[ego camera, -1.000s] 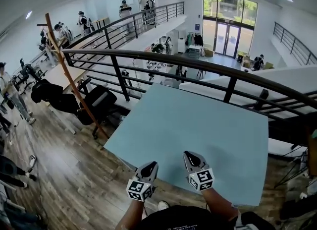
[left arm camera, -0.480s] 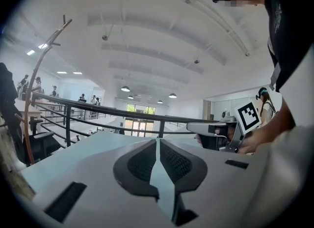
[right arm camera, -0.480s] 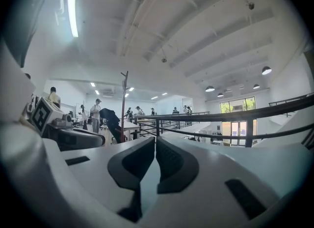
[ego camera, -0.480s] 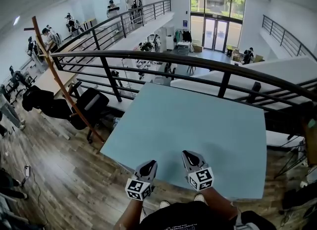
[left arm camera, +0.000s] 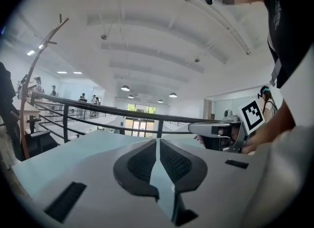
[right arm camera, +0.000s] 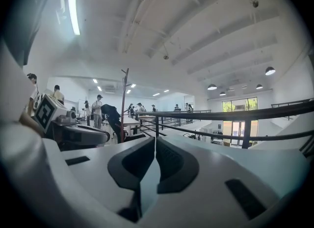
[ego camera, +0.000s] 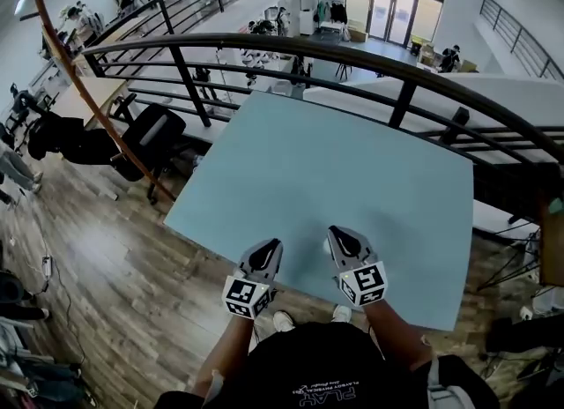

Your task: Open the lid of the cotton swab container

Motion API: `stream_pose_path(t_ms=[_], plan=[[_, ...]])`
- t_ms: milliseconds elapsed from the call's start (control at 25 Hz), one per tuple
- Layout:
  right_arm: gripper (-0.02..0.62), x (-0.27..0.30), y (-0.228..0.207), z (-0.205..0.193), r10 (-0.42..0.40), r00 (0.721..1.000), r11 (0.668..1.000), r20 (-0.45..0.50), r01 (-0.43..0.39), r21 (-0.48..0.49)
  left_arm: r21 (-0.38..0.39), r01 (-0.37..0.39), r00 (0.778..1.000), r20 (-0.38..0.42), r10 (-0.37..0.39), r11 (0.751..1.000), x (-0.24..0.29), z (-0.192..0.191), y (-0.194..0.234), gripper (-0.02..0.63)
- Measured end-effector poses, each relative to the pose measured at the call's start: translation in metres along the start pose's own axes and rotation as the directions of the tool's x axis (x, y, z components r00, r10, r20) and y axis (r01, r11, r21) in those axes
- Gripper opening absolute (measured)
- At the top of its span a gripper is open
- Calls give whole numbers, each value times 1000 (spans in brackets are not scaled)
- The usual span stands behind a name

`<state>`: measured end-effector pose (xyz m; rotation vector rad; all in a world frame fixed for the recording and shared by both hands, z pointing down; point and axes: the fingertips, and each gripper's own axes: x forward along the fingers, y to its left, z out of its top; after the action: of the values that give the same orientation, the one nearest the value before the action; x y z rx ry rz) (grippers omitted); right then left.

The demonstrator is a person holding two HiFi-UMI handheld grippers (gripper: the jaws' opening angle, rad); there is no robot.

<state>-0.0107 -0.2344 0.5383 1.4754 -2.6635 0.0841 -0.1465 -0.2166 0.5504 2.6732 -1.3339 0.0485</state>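
Note:
No cotton swab container shows in any view. The light blue table [ego camera: 352, 152] lies bare in front of me. My left gripper [ego camera: 270, 247] hovers over the table's near edge, jaws together with nothing between them; its own view shows the black pads [left arm camera: 142, 162] meeting at the tips. A little to its right, my right gripper [ego camera: 338, 234] is also shut and holds nothing. Both point level across the tabletop. In the left gripper view the right gripper [left arm camera: 216, 128] shows at the right, and the left gripper [right arm camera: 78, 134] shows at the left of the right gripper view.
A black metal railing [ego camera: 291, 46] curves behind the table's far edge, with a drop to a lower floor beyond. A black office chair [ego camera: 150, 138] and a leaning wooden pole [ego camera: 88, 103] stand on the wooden floor at the left. People stand far off.
The table has come closer in the head view. Both grippers have moved forward from its near edge to over the tabletop. Their jaws have stayed together.

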Motion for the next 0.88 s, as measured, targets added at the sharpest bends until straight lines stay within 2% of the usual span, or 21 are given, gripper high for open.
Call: stream_pose_path(t_ms=[240,440,640,880], plan=[[21,-22,-23,-33,-1,997,1000,-80,0,-13,-49,-2,999,-46,0,999,12,-26,-29,37],[21,-19,-18,-57,22,992,1000,-125,-22,0,-58,-34,997,-69,30,998,15,-40,-25,37],[21,-26,-22,-79,20,985,1000,-174,-19,10,-109,-37,991,-132,23,993,23,-50,-38,37],[23,-29,-23,-104,28,979,999,-204,-18,49,-119,-40,989,-149,22,992,28,-70,-40,37]])
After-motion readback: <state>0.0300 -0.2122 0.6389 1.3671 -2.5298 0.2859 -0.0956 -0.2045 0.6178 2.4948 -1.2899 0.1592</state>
